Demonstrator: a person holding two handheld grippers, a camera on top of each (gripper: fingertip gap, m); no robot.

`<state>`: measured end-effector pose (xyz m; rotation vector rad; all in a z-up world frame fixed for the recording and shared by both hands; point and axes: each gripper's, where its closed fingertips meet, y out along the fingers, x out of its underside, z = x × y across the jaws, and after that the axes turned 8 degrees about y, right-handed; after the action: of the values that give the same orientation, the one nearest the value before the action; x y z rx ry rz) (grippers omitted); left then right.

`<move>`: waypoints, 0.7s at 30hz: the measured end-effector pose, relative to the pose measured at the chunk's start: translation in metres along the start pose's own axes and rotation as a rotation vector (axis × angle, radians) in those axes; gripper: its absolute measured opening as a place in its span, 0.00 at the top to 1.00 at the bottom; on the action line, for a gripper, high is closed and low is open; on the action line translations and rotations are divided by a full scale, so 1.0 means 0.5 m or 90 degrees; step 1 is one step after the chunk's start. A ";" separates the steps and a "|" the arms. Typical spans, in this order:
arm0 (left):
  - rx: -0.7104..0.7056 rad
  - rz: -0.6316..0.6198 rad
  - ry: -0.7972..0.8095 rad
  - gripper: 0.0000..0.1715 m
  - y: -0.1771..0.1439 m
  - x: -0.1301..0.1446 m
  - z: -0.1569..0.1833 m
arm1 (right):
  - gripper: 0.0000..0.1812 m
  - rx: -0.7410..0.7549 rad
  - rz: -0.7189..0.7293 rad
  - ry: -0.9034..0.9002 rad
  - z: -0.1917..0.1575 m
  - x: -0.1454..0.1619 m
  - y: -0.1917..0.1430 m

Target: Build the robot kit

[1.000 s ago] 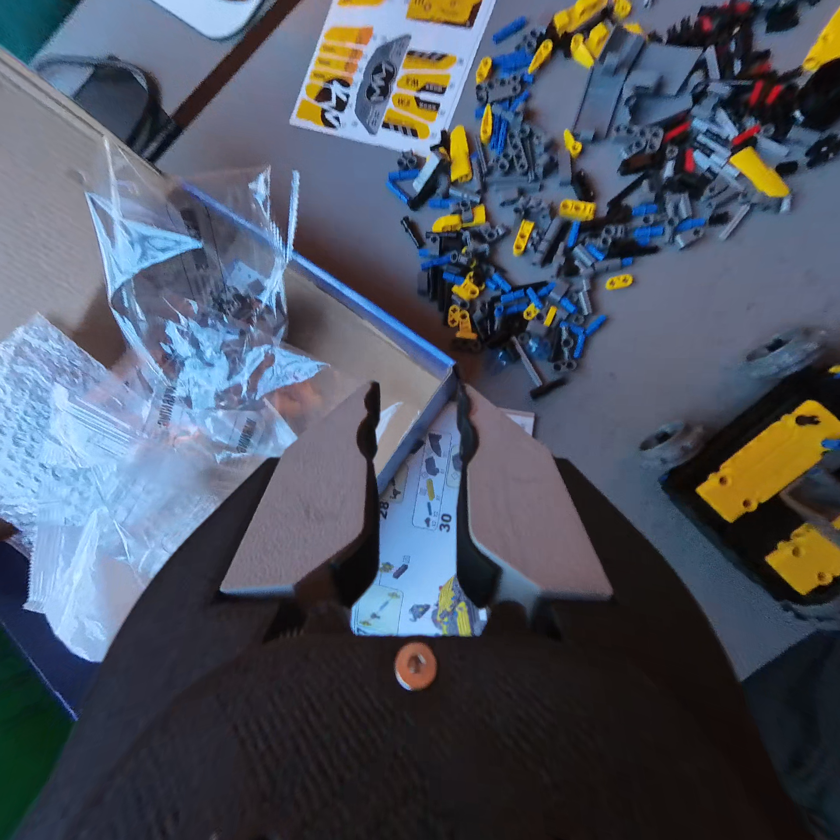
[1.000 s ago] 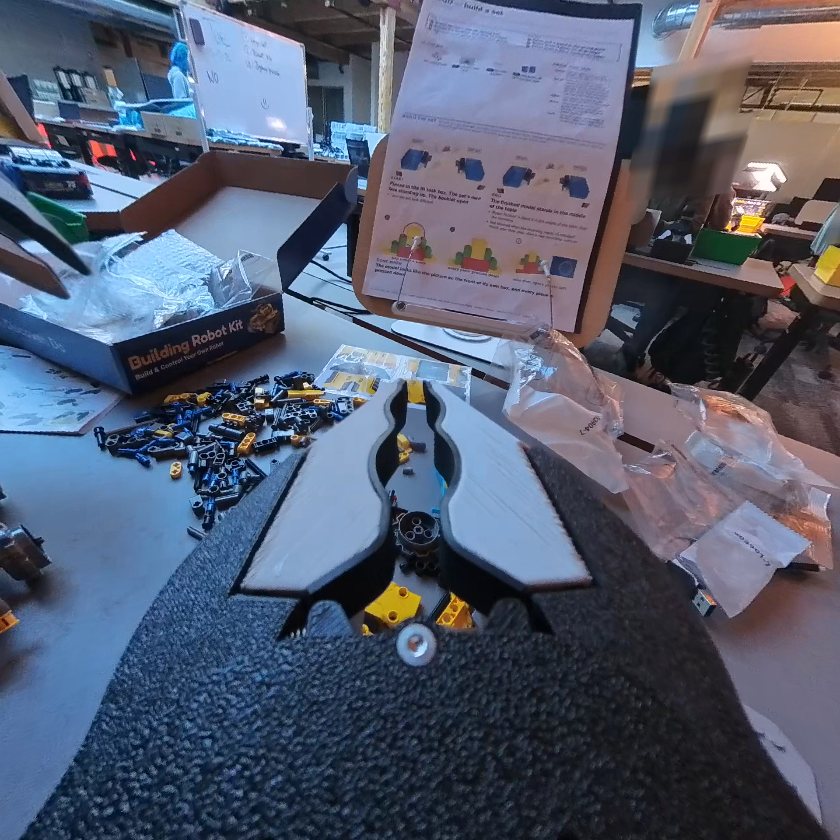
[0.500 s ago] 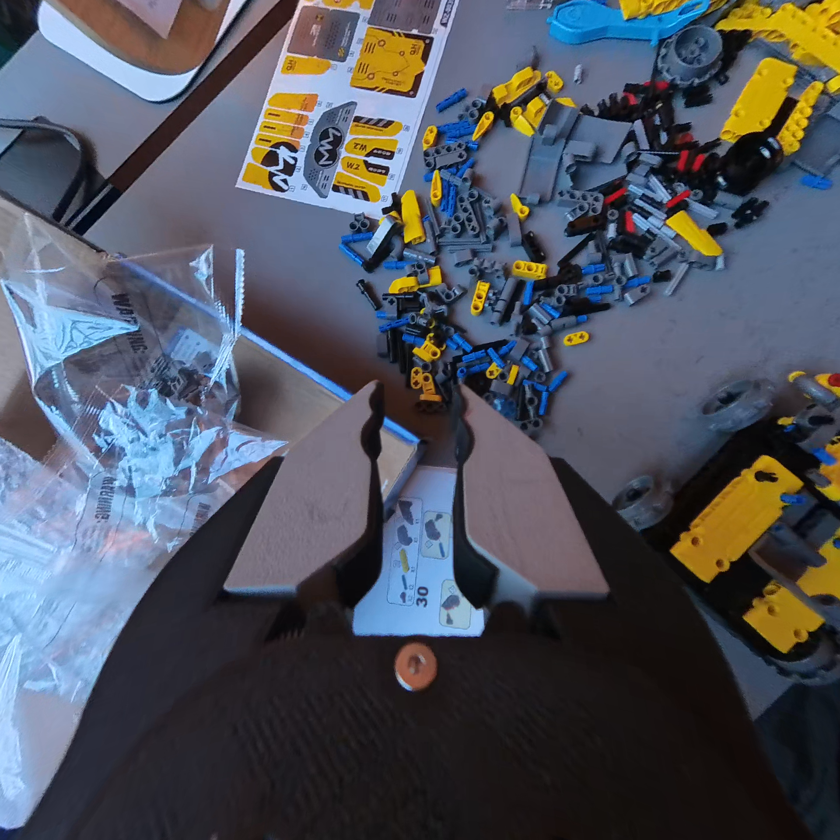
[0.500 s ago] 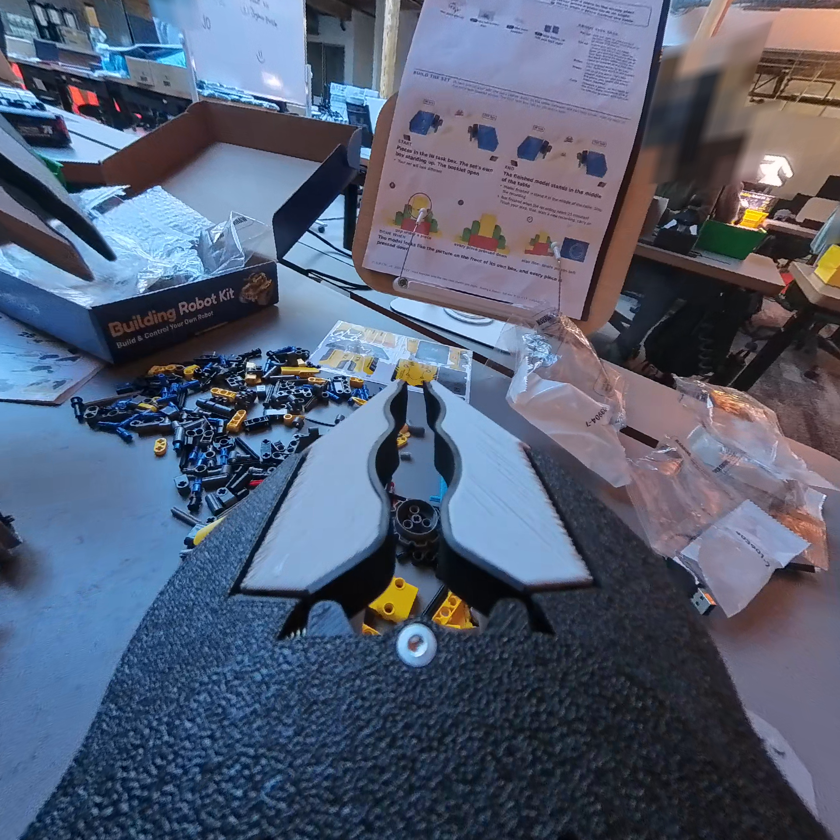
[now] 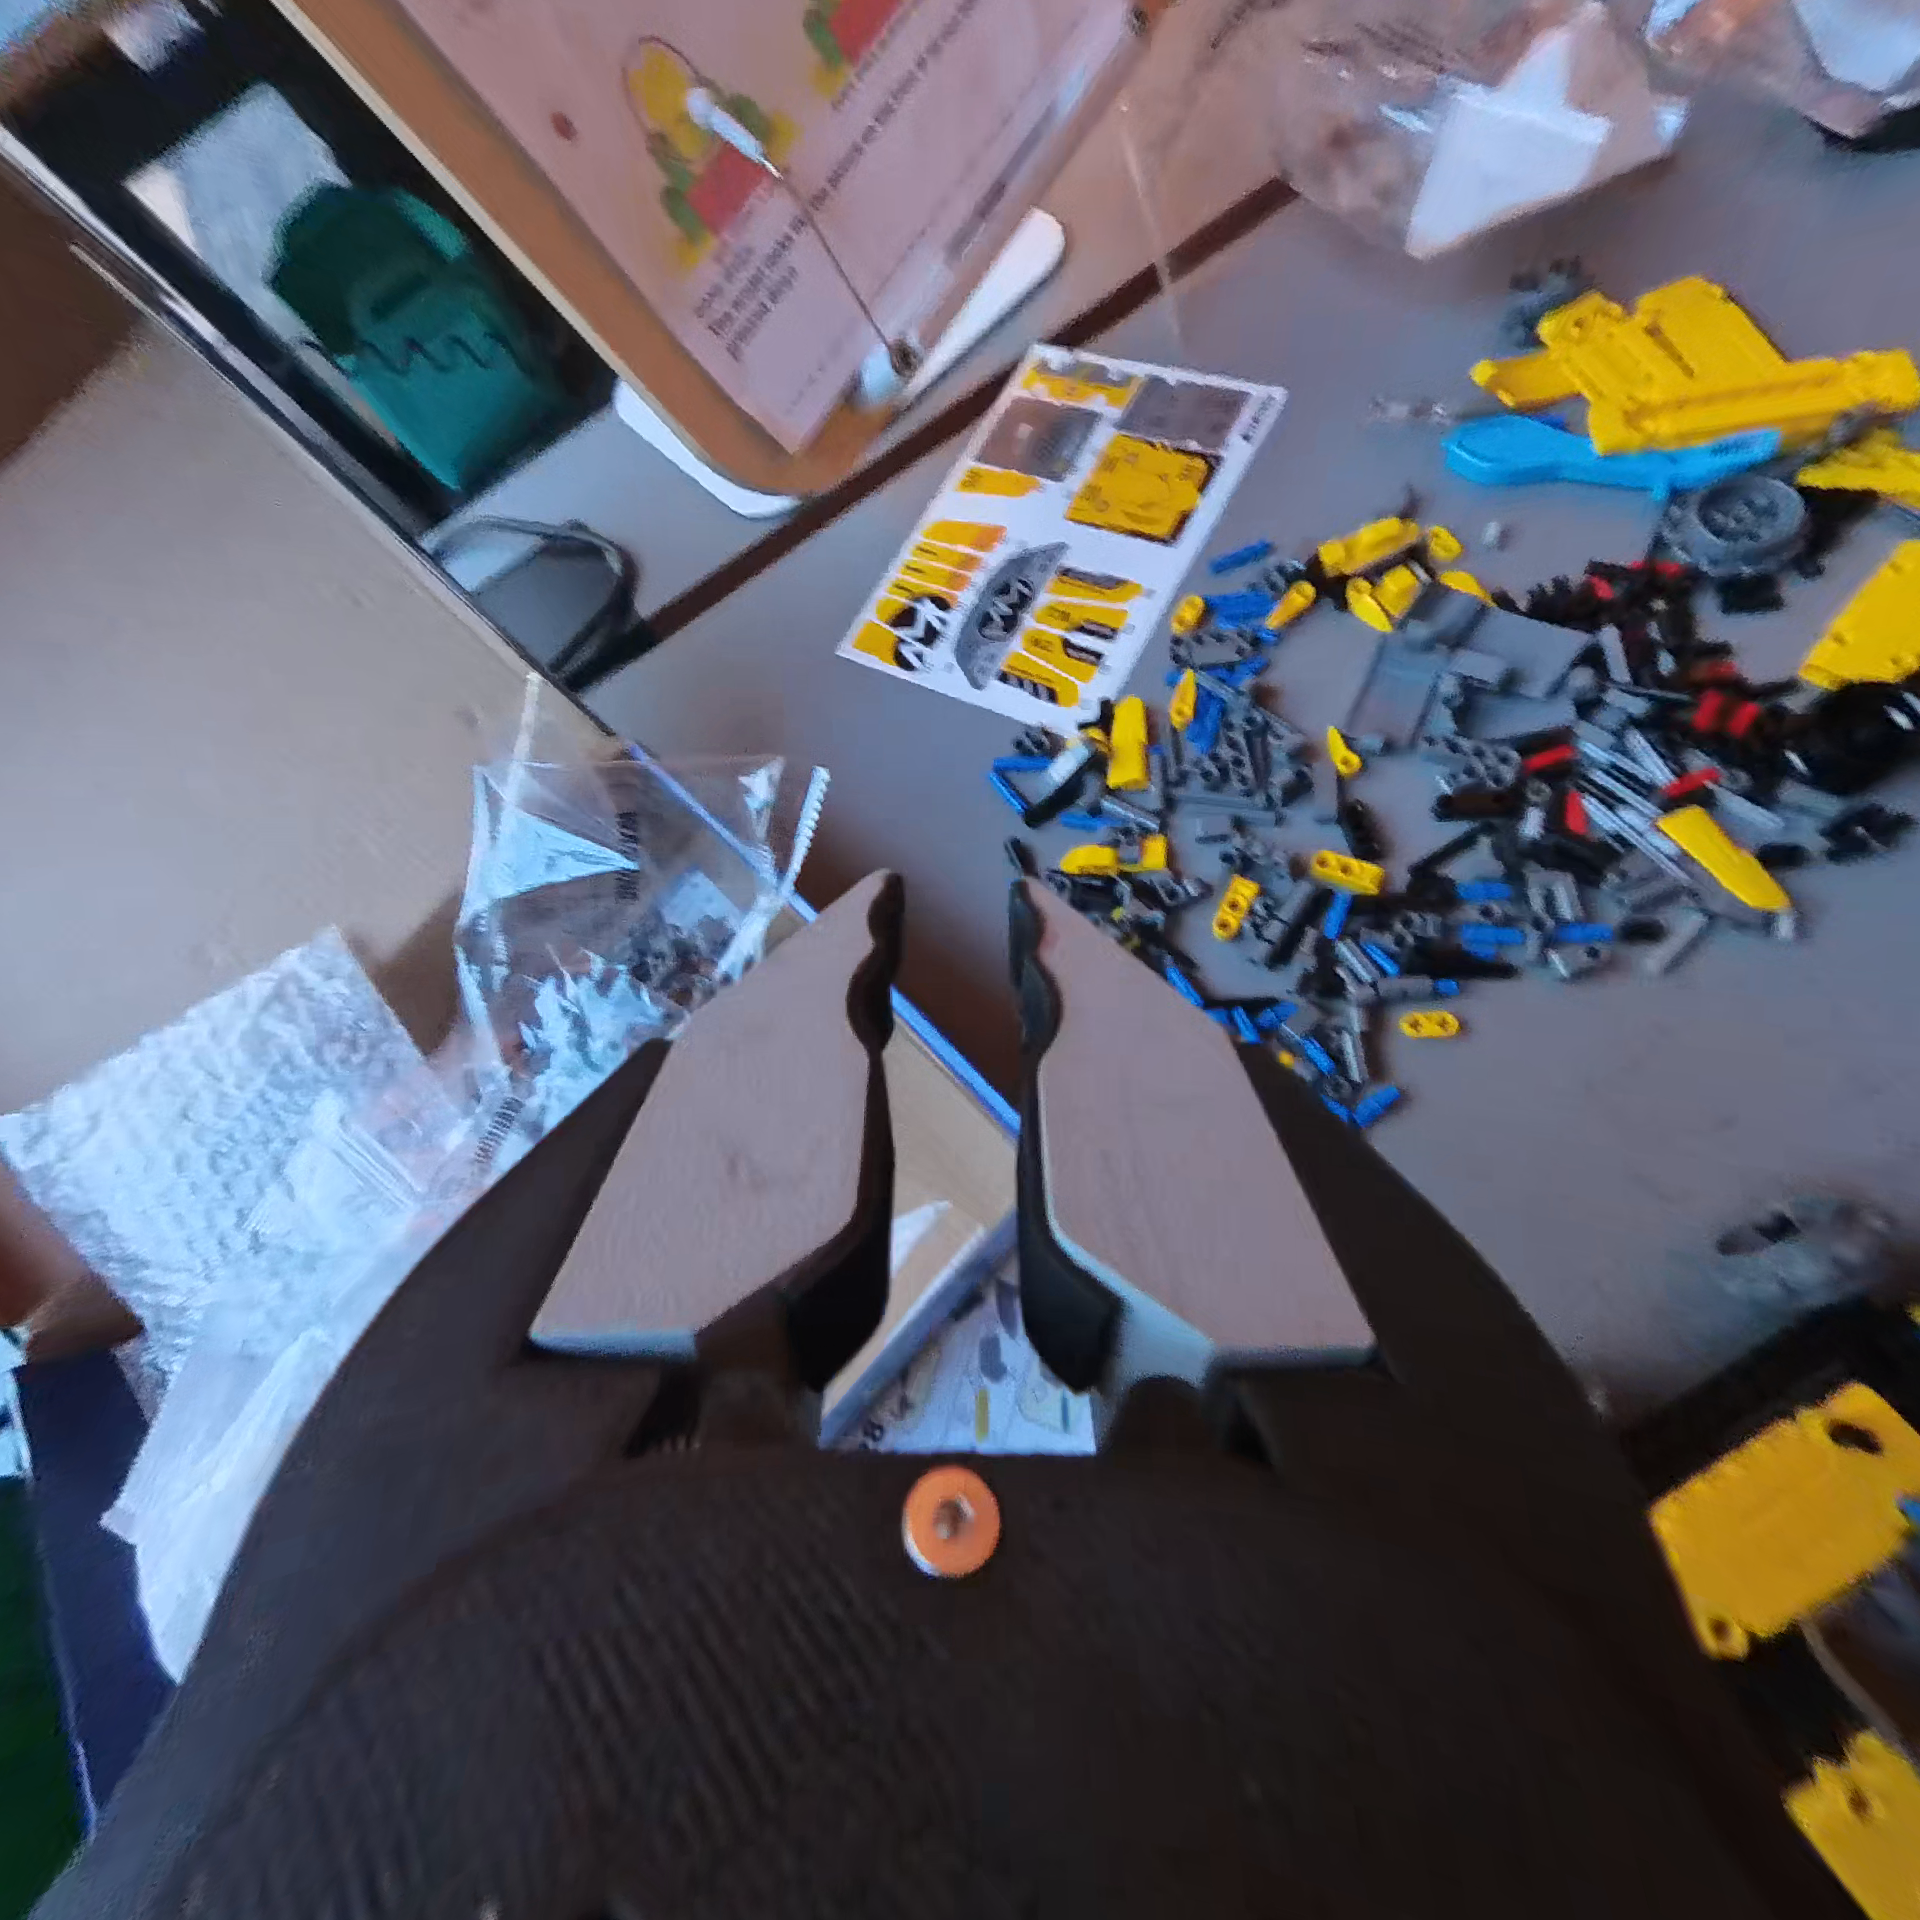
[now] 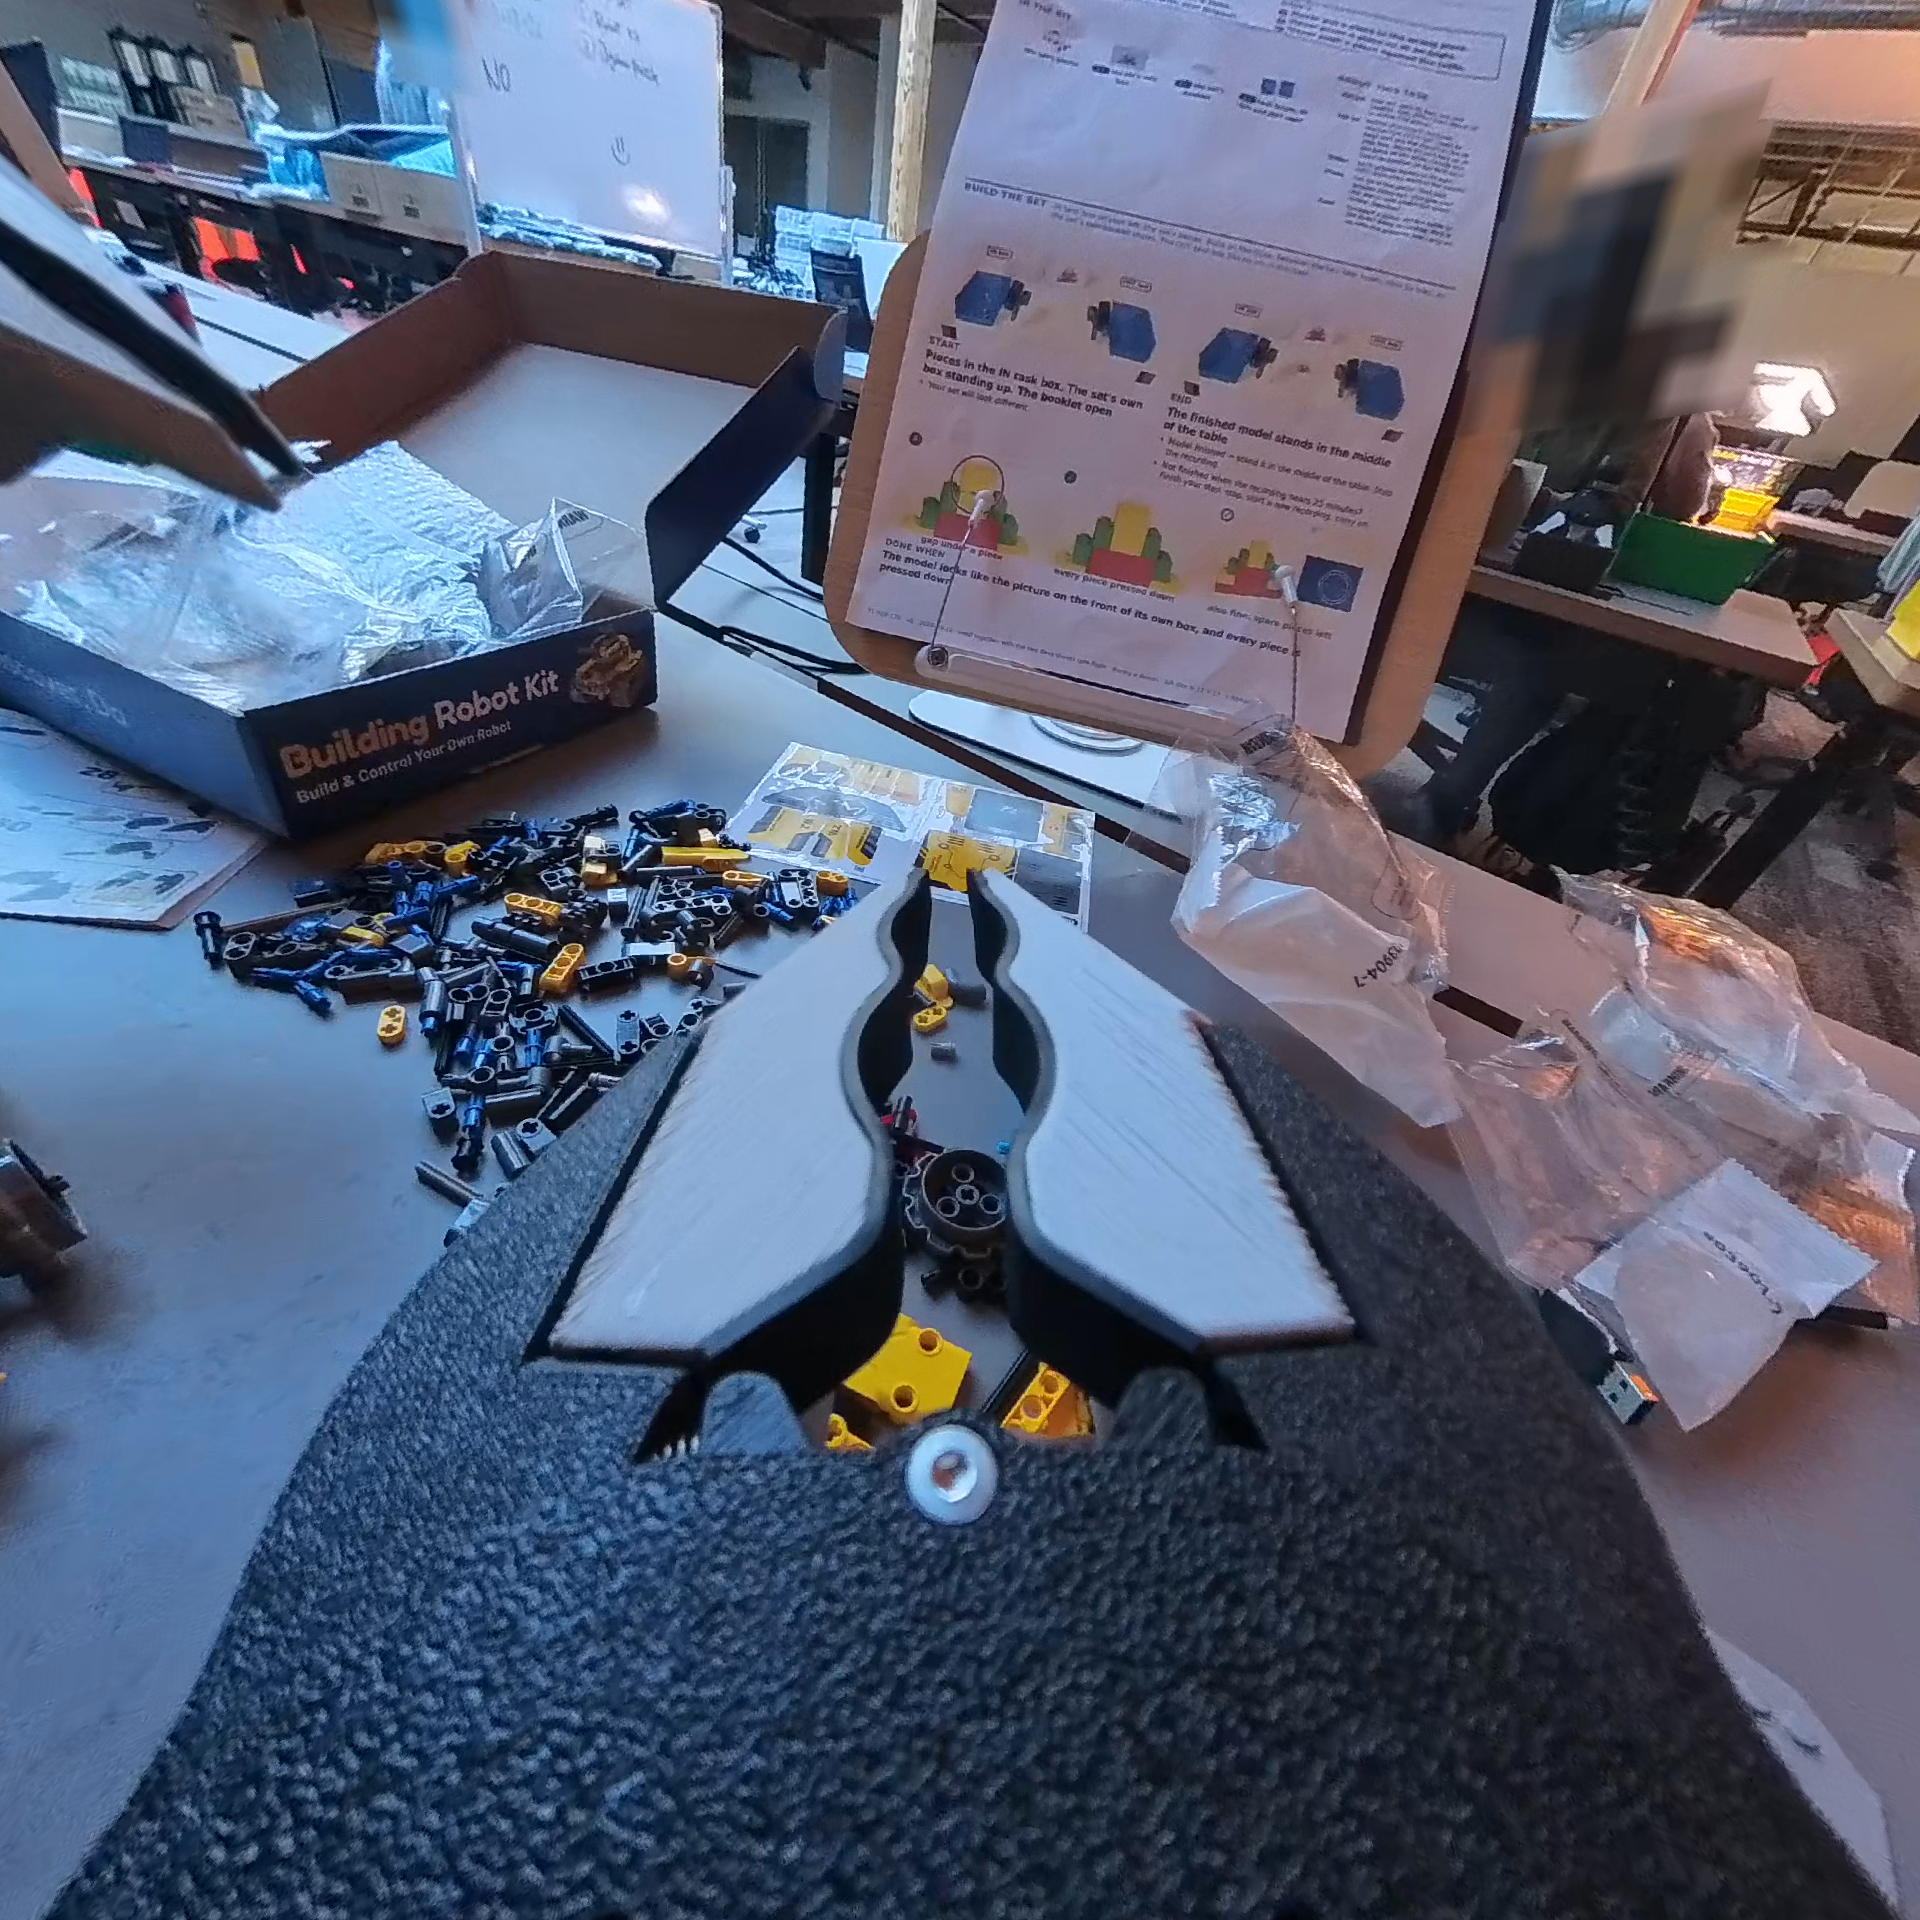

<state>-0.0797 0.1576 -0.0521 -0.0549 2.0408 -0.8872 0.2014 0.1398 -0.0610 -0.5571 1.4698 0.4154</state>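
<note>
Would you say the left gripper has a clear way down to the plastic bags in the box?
Probably yes. The left gripper hangs open just above the plastic bags, the box is open-topped, and nothing sits between them.

Box: we see orange and white lettering on the side of the dark blue kit box (image 6: 447, 727), by the loose parts.
Sheet: the printed page (image 6: 1195, 364) clipped to the wooden stand (image 6: 1423, 582) carries headings, captions and small pictures.
Whiteboard: we make out handwriting on the whiteboard (image 6: 603, 114) far behind.
Booklet: step numbers are printed on the open booklet (image 6: 94, 852) beside the box.
Stickers: the yellow and grey sticker sheet (image 5: 1060, 540) bears small marks.
Bags: the clear plastic bags (image 6: 1320, 894) carry printed lines and a code.
</note>
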 end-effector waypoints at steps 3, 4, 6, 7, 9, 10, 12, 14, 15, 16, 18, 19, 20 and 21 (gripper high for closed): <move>-0.014 0.042 -0.014 0.92 0.006 -0.026 0.003 | 0.96 0.003 -0.008 -0.004 0.001 0.007 0.004; -0.011 0.057 -0.034 0.92 0.013 -0.038 0.013 | 0.96 0.004 -0.011 -0.007 0.002 0.010 0.005; 0.033 0.089 -0.061 0.92 0.035 -0.064 0.062 | 0.96 0.011 -0.020 -0.016 0.006 0.017 0.008; 0.050 0.097 -0.053 0.92 0.049 -0.071 0.089 | 0.96 0.015 -0.024 -0.018 0.009 0.019 0.009; 0.068 0.102 -0.024 0.94 0.075 -0.069 0.130 | 0.96 0.023 -0.029 -0.018 0.015 0.025 0.011; 0.074 0.103 -0.017 0.96 0.086 -0.064 0.143 | 0.96 0.025 -0.032 -0.016 0.018 0.029 0.012; 0.104 0.113 -0.030 0.98 0.106 -0.052 0.169 | 0.96 0.031 -0.039 -0.015 0.023 0.035 0.014; 0.125 0.128 -0.055 0.99 0.125 -0.036 0.184 | 0.96 0.036 -0.044 -0.021 0.025 0.039 0.016; 0.126 0.132 -0.060 1.00 0.136 -0.025 0.186 | 0.96 0.038 -0.046 -0.024 0.026 0.040 0.016; 0.122 0.120 -0.068 1.00 0.147 -0.009 0.184 | 0.96 0.040 -0.046 -0.028 0.026 0.041 0.017; 0.137 0.091 -0.078 1.00 0.153 0.006 0.188 | 0.96 0.044 -0.049 -0.032 0.028 0.043 0.019; 0.143 0.108 -0.077 1.00 0.152 0.000 0.191 | 0.96 0.047 -0.051 -0.031 0.029 0.045 0.020; 0.140 0.107 -0.084 1.00 0.154 0.002 0.190 | 0.96 0.048 -0.052 -0.029 0.030 0.046 0.021; 0.141 0.096 -0.087 1.00 0.159 0.008 0.192 | 0.96 0.049 -0.053 -0.028 0.031 0.046 0.022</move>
<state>0.0116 0.1607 -0.1371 0.1547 1.7851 -0.9814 0.2089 0.1561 -0.0850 -0.5420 1.4096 0.3029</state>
